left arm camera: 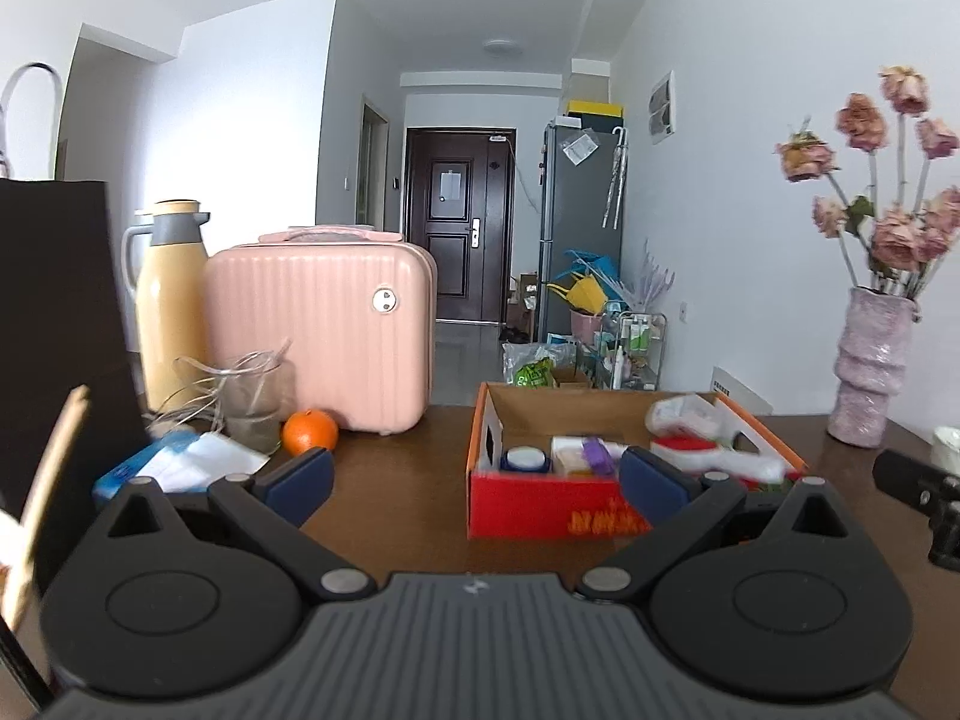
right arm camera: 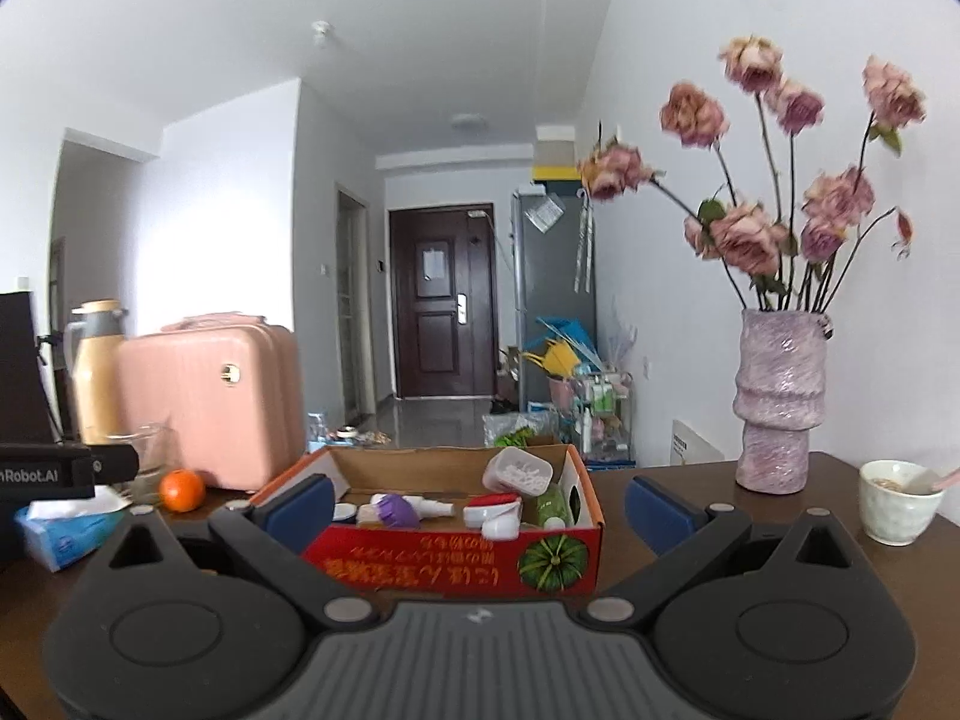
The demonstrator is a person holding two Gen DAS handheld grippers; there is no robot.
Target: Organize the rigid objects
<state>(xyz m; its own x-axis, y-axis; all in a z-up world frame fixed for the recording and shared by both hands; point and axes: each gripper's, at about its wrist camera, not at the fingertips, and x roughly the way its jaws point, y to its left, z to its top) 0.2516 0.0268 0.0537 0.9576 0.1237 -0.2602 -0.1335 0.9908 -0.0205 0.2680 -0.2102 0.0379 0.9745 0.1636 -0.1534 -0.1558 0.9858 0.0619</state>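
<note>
On the table [right arm camera: 690,480]: 1 red cardboard box [right arm camera: 480,552], 1 pink case [right arm camera: 210,402], 1 yellow thermos [left arm camera: 168,312], 1 orange [left arm camera: 310,432], 1 glass jar [left arm camera: 255,402], 1 tissue pack [left arm camera: 180,462], 1 vase [right arm camera: 780,402], 1 cup [right arm camera: 897,501]. Approx. 9 dried roses [right arm camera: 750,240] in the vase. Inside the box, at least 5 small containers, incl. 1 clear tub [right arm camera: 519,471] and 1 blue-lidded jar [left arm camera: 527,459]; exact no. unclear. 2 open grippers: left [left arm camera: 477,477], right [right arm camera: 480,507].

- A lived-in apartment: dark wooden front door [left arm camera: 459,222] at the hallway's end, tall grey refrigerator [left arm camera: 579,222] beside it.
- Dried pink roses in a textured lilac vase [right arm camera: 777,402] on the dark wooden table [left arm camera: 408,480].
</note>
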